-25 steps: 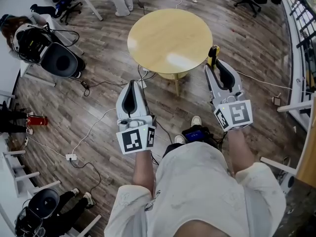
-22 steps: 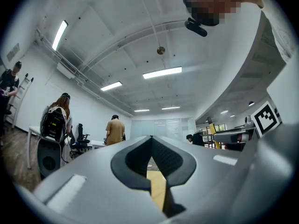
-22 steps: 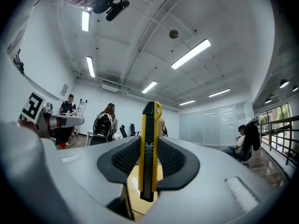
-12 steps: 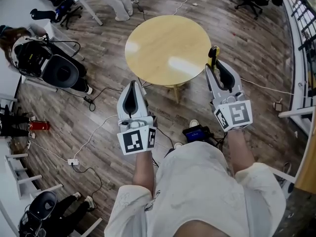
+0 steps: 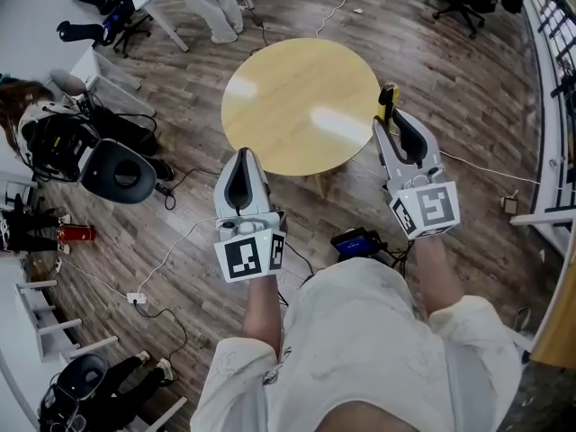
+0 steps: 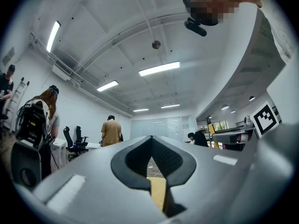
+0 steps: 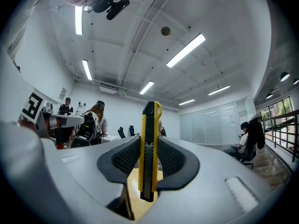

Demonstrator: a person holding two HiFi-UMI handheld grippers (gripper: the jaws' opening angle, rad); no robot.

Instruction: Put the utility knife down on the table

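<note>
Right gripper view: right claw (image 7: 148, 164) clamped on utility knife (image 7: 150, 125), ribbed pads pressing both flat sides. Yellow-and-black body upright, top end proud of the tips, bottom end hanging below the pads. Held clear of any surface. In head view, placed just off the right rim of the round wooden tabletop (image 5: 288, 88), neither over it nor on it. Left claw (image 6: 152, 139) closed tip to tip, nothing between the pads, idle near the tabletop's near edge.

Step in hand, as judged: carry and set-down not yet begun. To do well:
- bring the right claw in over bare wood, well inside the rim;
- tip the knife from upright toward flat;
- lower until resting along its full length;
- only then part the pads, then draw straight back so as not to drag it;
- keep the left claw out of the way.

Count: utility knife, one; tabletop, one; claws, two, one loaded and one empty.
</note>
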